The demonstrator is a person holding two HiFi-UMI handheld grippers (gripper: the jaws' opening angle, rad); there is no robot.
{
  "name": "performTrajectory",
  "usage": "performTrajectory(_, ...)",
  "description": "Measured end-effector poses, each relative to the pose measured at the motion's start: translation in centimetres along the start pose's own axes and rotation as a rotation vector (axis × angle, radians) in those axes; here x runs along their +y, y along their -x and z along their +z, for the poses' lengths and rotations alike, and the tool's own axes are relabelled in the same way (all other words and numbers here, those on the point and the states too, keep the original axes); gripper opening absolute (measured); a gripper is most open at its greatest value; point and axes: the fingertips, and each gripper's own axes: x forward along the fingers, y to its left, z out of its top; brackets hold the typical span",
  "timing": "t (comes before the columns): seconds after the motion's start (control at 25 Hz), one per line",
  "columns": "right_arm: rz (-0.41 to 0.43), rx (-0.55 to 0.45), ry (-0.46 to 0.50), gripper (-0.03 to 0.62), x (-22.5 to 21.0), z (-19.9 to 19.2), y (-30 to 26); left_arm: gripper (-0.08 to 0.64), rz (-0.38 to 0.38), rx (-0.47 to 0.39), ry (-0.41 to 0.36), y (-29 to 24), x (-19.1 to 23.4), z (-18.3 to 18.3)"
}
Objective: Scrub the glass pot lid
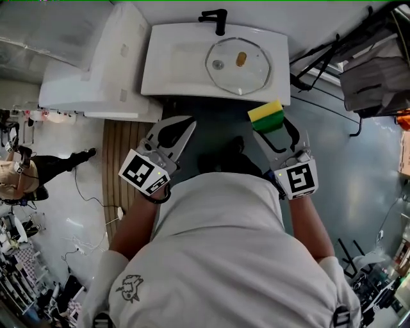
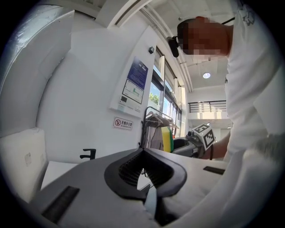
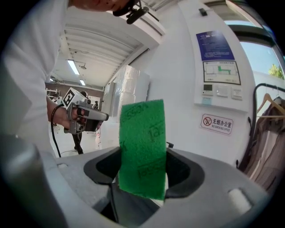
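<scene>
A round glass pot lid [image 1: 238,66] with a tan knob lies in the white sink basin [image 1: 168,64] ahead of me. My right gripper [image 1: 270,124] is shut on a yellow-and-green sponge [image 1: 266,115], held in the air short of the sink's front edge; the sponge's green face [image 3: 141,148] stands upright between the jaws. My left gripper [image 1: 187,121] is shut with nothing in it, level with the right one and also short of the sink. The left gripper view shows its jaw tips [image 2: 142,152] meeting, with the right gripper and sponge [image 2: 167,139] off to the side.
A black faucet [image 1: 216,19] stands at the sink's far edge. A white block-shaped unit [image 1: 96,70] adjoins the sink on the left. A clothes rack [image 2: 153,129] stands by the window. Another person [image 1: 38,168] stands far left on the floor.
</scene>
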Motion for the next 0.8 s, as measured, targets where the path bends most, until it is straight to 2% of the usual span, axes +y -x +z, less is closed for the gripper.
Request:
performTrajectory(0.24, 0.007, 0.013, -0.012, 0.296, 0.9, -0.9, 3.9, -0.002, -0.002, -0.027, 0.001, 0.0, -4.0, -0.3)
performTrajectory(0.56, 0.083, -0.013, -0.041, 0.296, -0.4, -2.1, 9.8, -0.002, 0.043, -0.021, -0.025, -3.2, -10.6, -0.4)
performTrajectory(0.8, 0.133, 0.002, -0.055, 0.295, -0.4, -5.2, 14.0, -0.002, 0.084, -0.031, -0.013, -4.4, -15.2, -1.1)
